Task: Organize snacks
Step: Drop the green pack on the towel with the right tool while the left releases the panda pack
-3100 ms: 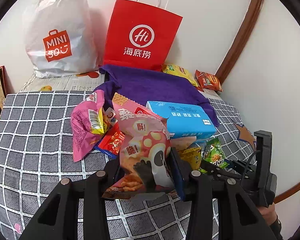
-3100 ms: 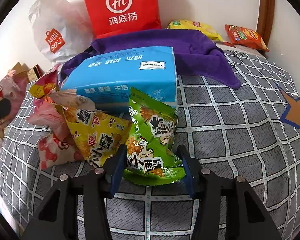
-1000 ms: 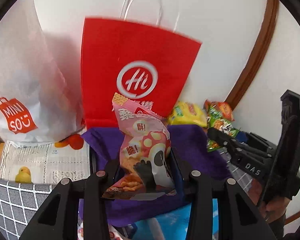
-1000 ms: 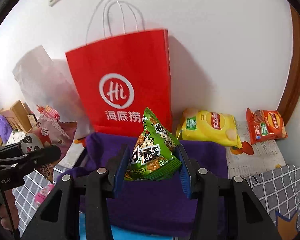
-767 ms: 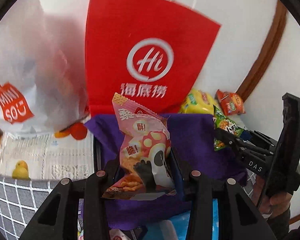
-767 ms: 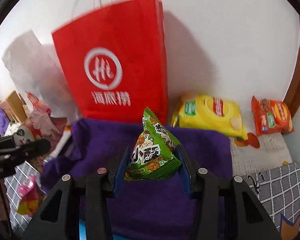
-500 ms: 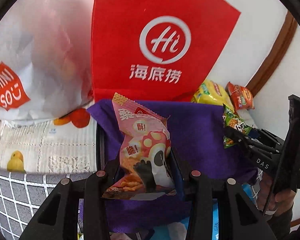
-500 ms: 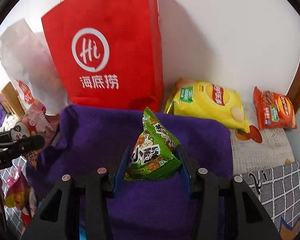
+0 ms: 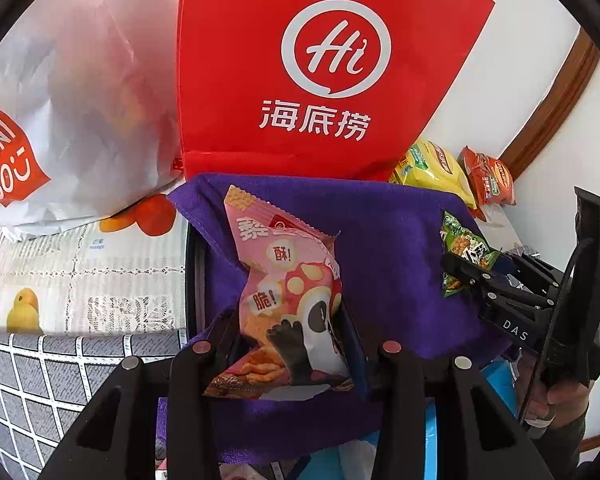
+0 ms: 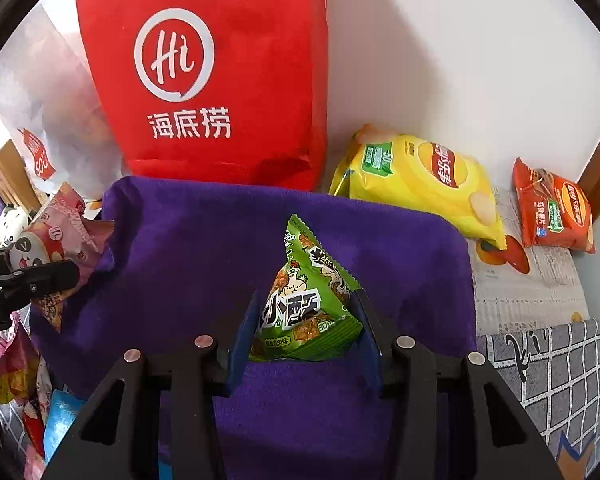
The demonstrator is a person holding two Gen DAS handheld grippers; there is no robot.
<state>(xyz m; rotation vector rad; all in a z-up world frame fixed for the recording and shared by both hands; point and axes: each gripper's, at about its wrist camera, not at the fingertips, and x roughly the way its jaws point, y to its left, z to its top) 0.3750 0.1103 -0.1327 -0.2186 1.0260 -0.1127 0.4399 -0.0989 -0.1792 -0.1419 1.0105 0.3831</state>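
A: Left gripper (image 9: 288, 340)?
B: Clamped on pink snack bag (image 9: 288, 304), over purple cloth (image 9: 380, 232).
A: Right gripper (image 10: 304, 336)?
B: Clamped on green snack bag (image 10: 304, 304), same cloth. Red paper bag (image 10: 220, 72) behind; contents hidden.

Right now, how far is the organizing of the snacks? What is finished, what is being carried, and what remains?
Done: a yellow chip bag and an orange snack pack already lie by the wall. In hand: the left gripper clamps a pink panda snack, and the right gripper clamps a green snack, both over the purple cloth, not released. Left: several packets lie at the lower left edge.
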